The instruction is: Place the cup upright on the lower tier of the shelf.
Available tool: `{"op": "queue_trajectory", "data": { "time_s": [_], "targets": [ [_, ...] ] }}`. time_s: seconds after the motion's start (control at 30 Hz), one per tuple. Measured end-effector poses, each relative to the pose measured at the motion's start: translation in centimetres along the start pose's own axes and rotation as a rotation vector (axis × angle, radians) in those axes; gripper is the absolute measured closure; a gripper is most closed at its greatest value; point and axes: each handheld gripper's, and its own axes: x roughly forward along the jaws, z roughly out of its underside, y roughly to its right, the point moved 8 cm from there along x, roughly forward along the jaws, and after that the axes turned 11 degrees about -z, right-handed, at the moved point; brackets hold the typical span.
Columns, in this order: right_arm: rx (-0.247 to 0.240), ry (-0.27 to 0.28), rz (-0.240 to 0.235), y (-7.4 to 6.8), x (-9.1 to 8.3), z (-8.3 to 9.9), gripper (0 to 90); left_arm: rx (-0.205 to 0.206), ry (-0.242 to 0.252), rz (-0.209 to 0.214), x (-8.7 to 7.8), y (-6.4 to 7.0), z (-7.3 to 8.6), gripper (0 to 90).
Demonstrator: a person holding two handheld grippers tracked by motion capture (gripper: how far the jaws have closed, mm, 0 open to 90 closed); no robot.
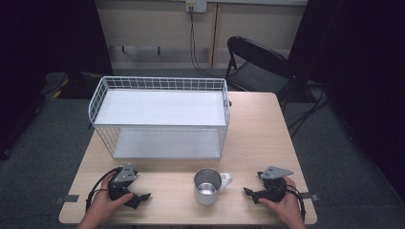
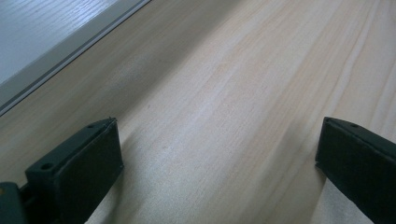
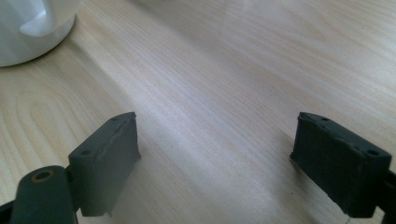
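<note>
1. My left gripper (image 1: 141, 196): low on the wooden table (image 1: 258, 129), jaws spread wide, holding nothing.
2. My right gripper (image 1: 248, 192): likewise wide apart and empty.
3. White mug (image 1: 208, 186): upright between them, near the table's front edge.
4. White wire rack (image 1: 160, 117): behind the mug.

Table (image 1: 267, 138): 1, light wood.
Wire rack (image 1: 160, 117): 1, white, with 2 shelves, one above the other.
Mug (image 1: 208, 186): 1, white outside, metal inside, 1 handle.
Left gripper (image 1: 138, 198): 1, with 2 black jaws set wide apart.
Right gripper (image 1: 249, 193): 1, with 2 black jaws set wide apart.
Hands: 2, one on each gripper.
Folding chair (image 1: 258, 64): 1, black, behind the table.
Wall socket (image 1: 196, 5): 1, with a cable hanging from it.
</note>
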Motion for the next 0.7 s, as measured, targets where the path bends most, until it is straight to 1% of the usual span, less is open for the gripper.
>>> {"op": "queue_trajectory", "data": {
  "time_s": [0.23, 0.33, 0.4, 0.43, 0.5, 0.53, 0.57, 0.6, 0.63, 0.67, 0.7],
  "targets": [
    [-0.002, 0.000, 0.001, 0.0, 0.0, 0.0, 13.8, 0.000, 0.000, 0.000, 0.0, 0.0, 0.0, 0.0],
    [-0.004, 0.003, -0.004, 0.0, 0.0, -0.1, 16.0, 0.000, 0.000, 0.000, 0.0, 0.0, 0.0, 0.0],
    [-0.004, 0.013, -0.001, 0.0, 0.0, -0.2, 21.3, 0.000, 0.000, 0.000, 0.0, 0.0, 0.0, 0.0],
    [-0.008, 0.015, -0.003, -0.1, 0.0, -0.2, 23.3, 0.000, 0.000, 0.000, 0.0, 0.0, 0.0, 0.0],
    [-0.018, 0.001, 0.007, -0.3, 0.0, -0.4, 25.5, 0.000, 0.000, 0.000, 0.0, 0.0, 0.0, 0.0],
    [-0.030, -0.002, -0.012, -0.8, 0.0, -0.7, 26.7, 0.000, 0.000, 0.000, 0.0, 0.0, 0.0, 0.0],
    [-0.038, -0.003, -0.011, -1.0, 0.0, -0.9, 26.7, 0.000, 0.000, 0.000, 0.0, 0.0, 0.0, 0.0],
    [-0.054, 0.001, -0.010, -1.3, -0.1, -1.2, 26.9, 0.000, 0.000, 0.000, 0.0, 0.0, 0.0, 0.0],
    [-0.054, 0.001, -0.010, -1.3, -0.1, -1.2, 26.9, 0.000, 0.000, 0.000, 0.0, 0.0, 0.0, 0.0],
    [-0.060, 0.018, -0.019, -1.7, -0.3, -1.8, 27.0, 0.000, 0.000, 0.000, 0.0, 0.0, 0.0, 0.0],
    [-0.060, 0.018, -0.019, -1.7, -0.3, -1.8, 27.0, 0.000, 0.000, 0.000, 0.0, 0.0, 0.0, 0.0]
  ]
}}
